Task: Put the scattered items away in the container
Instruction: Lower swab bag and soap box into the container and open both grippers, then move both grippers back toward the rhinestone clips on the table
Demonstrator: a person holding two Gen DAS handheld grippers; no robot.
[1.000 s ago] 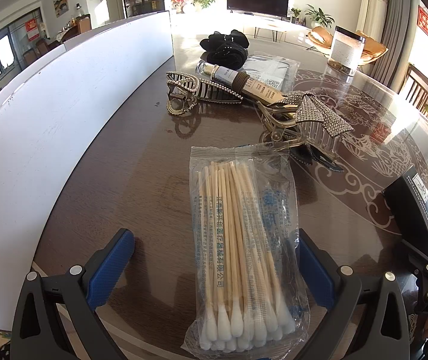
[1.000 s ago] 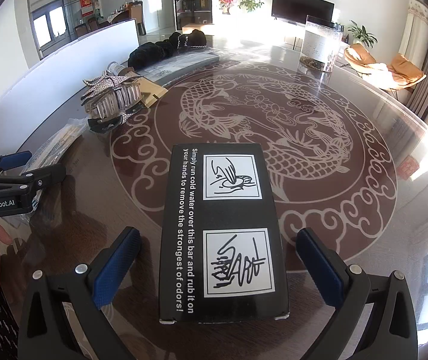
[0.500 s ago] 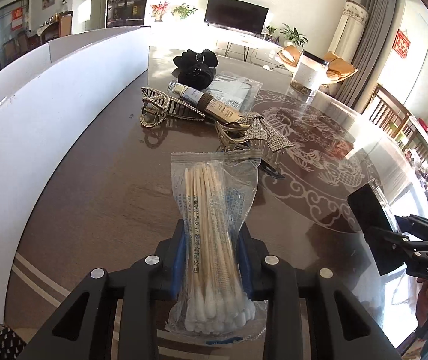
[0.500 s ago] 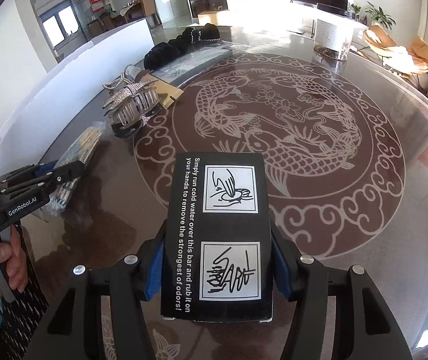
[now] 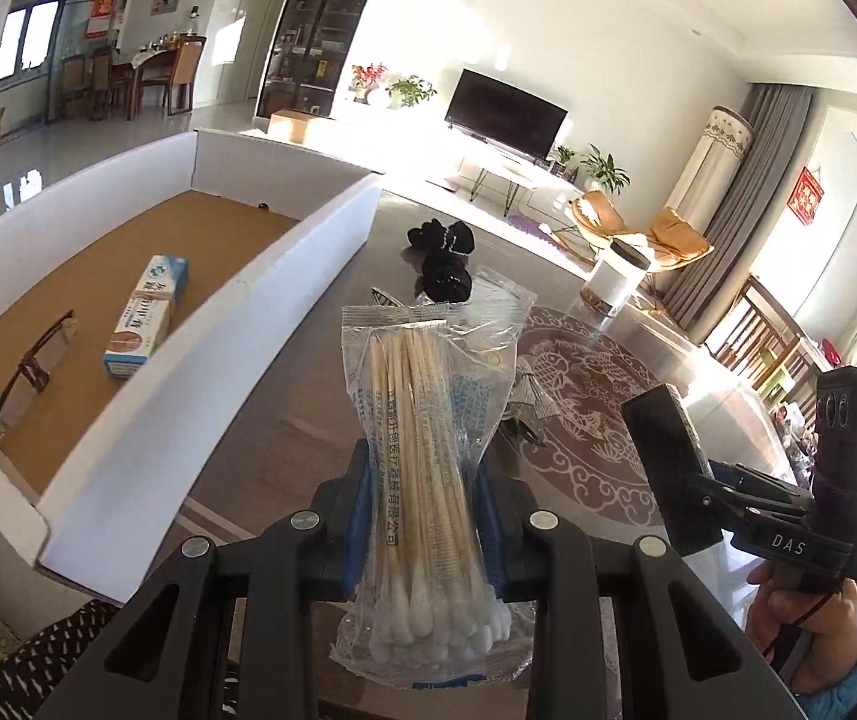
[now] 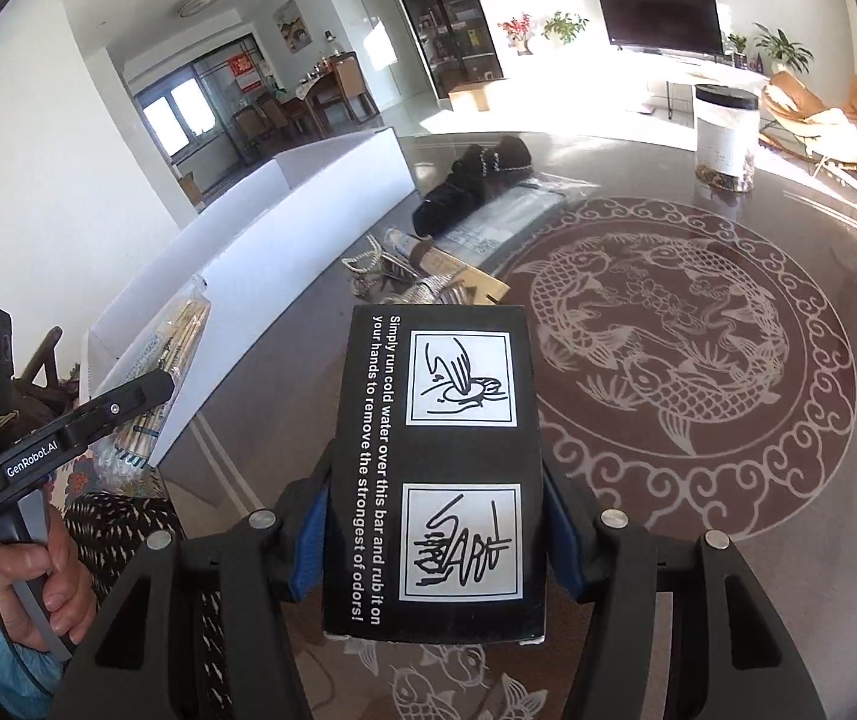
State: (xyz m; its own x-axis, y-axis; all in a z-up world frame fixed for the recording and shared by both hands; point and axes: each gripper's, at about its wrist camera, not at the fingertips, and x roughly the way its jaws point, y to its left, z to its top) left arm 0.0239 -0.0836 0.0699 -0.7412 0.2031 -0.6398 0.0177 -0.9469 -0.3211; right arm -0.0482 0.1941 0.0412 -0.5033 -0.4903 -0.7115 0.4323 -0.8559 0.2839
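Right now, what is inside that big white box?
In the white box, on its brown floor, lie a blue-and-white carton and a pair of glasses. Its near wall hides the floor strip right behind it.

White-walled cardboard container (image 5: 284, 252) with a tan floor; inside it, a blue-and-white carton (image 5: 146, 315). Beside it, a clear bag of pale wooden cotton swabs (image 5: 428, 462), a black box with white lettering (image 6: 437, 468), and a brown worktop (image 6: 698, 480) patterned with pale fish.

The clear plastic packet of wooden cotton swabs (image 5: 428, 468) hides the gold rhinestone hair clips behind it; the white cardboard box's (image 5: 200, 354) near corner is cut off.
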